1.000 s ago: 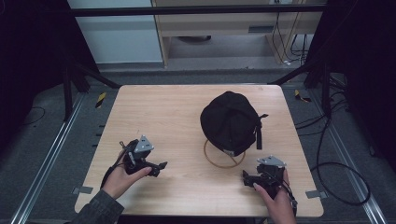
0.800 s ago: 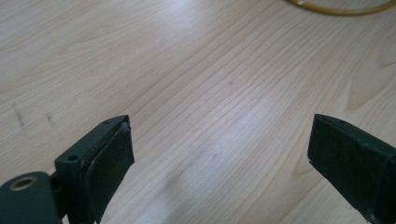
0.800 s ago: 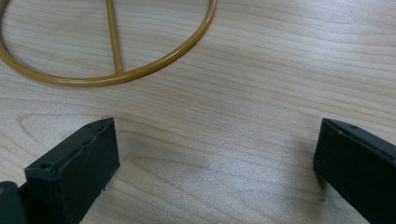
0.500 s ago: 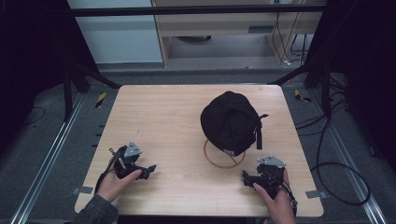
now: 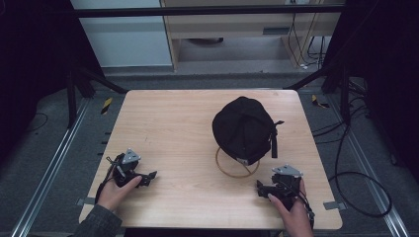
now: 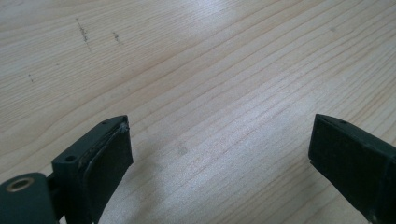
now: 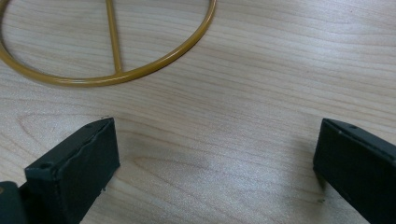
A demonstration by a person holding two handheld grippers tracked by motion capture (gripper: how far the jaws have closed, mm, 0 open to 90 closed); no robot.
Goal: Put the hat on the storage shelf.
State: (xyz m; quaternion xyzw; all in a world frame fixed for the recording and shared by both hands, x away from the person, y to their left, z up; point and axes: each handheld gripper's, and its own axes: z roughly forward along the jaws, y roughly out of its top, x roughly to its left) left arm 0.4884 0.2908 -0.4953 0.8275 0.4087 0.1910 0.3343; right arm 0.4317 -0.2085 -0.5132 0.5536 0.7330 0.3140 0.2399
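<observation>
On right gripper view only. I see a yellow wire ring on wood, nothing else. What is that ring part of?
Observer: It is the base of a stand carrying a black cap, as the high view shows.
Operator: Where is the left gripper?
Observer: Near the table's front left corner; the left gripper is well apart from the cap.
Operator: Is it open?
Observer: Yes. In the left gripper view its jaws stand wide over bare wood, nothing between them.
Operator: And my gripper versus the stand?
Observer: The right gripper sits just to the front right of the ring, not touching it.
</observation>
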